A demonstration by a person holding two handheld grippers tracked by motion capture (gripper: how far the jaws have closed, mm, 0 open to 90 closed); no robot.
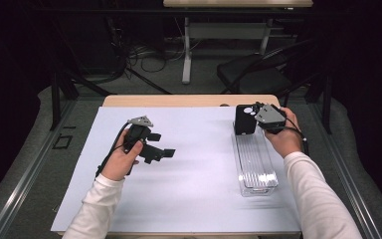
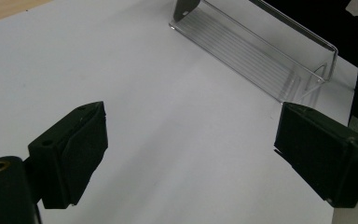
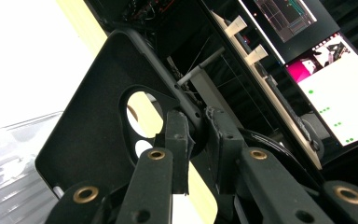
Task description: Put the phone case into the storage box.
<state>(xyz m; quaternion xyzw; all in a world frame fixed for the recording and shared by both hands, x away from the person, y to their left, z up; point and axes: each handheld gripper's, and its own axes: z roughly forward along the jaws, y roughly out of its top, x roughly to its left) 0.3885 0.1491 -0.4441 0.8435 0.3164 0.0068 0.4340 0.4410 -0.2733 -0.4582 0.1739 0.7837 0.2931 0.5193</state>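
Note:
A black phone case with camera cut-outs stands upright at the far end of a clear plastic tray on the right of the white mat. My right gripper is shut on the case's edge; in the right gripper view the case fills the left side and the jaws pinch its rim by the round cut-outs. My left gripper hovers over the mat's left half, open, nothing between its wide-apart jaws. The left gripper view has the tray ahead at upper right.
A white mat covers most of the wooden table. Beyond the table stand a black chair and a desk frame with cables on the floor. Screens glow in the right gripper view.

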